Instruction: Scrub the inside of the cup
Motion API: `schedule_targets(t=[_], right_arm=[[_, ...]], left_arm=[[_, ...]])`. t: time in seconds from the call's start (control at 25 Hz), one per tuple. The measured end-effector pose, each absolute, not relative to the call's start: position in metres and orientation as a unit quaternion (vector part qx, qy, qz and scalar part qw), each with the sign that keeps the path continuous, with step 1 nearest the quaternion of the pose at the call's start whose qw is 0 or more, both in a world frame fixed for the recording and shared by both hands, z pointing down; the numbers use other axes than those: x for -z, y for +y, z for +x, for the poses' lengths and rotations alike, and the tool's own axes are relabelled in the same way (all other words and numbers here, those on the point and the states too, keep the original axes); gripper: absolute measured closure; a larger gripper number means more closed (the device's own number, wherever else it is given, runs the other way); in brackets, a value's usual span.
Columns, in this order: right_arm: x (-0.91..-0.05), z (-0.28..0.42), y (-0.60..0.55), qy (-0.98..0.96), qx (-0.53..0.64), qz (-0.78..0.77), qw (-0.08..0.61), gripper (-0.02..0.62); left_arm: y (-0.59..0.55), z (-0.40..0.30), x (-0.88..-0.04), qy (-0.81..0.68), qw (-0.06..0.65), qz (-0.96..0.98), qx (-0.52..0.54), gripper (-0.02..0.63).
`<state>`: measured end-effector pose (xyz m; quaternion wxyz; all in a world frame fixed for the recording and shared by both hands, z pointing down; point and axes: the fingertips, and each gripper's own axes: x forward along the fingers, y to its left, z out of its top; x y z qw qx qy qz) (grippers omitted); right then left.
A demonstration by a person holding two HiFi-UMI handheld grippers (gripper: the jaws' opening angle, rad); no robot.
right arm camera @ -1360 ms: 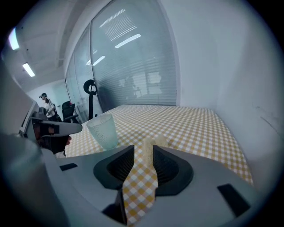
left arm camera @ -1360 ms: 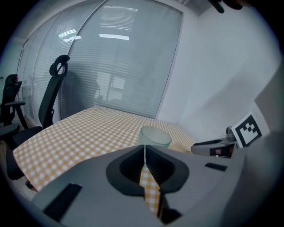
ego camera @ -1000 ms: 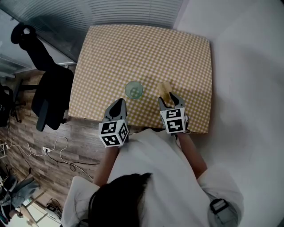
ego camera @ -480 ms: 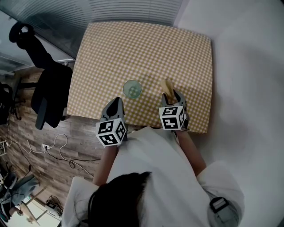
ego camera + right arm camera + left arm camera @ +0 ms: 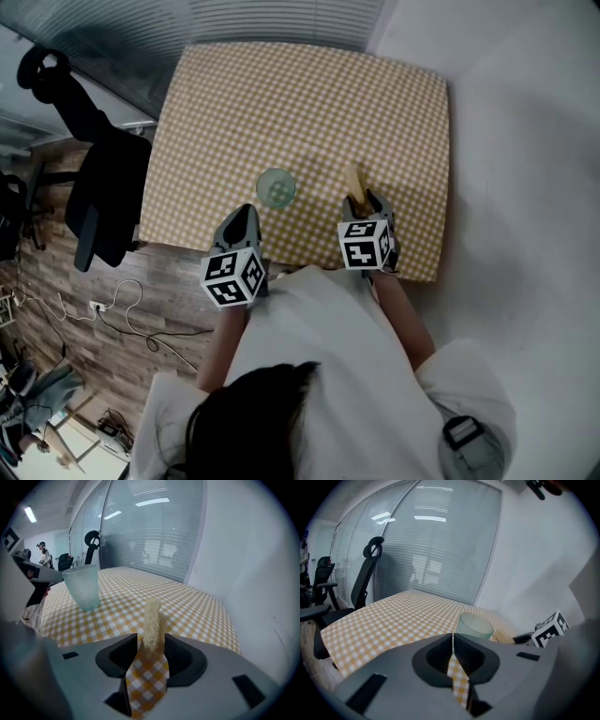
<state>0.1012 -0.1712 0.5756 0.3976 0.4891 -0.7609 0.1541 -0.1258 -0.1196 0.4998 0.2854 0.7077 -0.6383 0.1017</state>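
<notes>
The right gripper (image 5: pixel 151 644) has closed onto the loofah scrubber (image 5: pixel 151 618).

legible text, labels, brands, numbers: none.

machine-code markings only:
- marker cube (image 5: pixel 232 277) of the left gripper (image 5: pixel 245 214): black-and-white square patterns on its visible faces, no letters or digits.
- marker cube (image 5: pixel 366 246) of the right gripper (image 5: pixel 367 200): same kind of pattern. it is also seen in the left gripper view (image 5: pixel 551 629).
</notes>
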Motion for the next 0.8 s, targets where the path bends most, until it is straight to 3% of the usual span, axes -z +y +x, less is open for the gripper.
schedule_targets(t=[0.64, 0.72, 0.8], right_arm=[[-0.582, 0.101, -0.173, -0.771, -0.217, 0.474, 0.367, 0.534], [-0.576, 0.100, -0.176, -0.775, -0.210, 0.475, 0.361, 0.535], [-0.571, 0.100, -0.179, -0.777, -0.204, 0.477, 0.357, 0.537]], left_arm=[[-0.117, -0.124, -0.508, -0.628, 0.292, 0.712, -0.113, 0.592], [-0.118, -0.121, -0.507, -0.623, 0.293, 0.716, -0.115, 0.573], [-0.120, -0.117, -0.507, -0.614, 0.293, 0.723, -0.117, 0.503]])
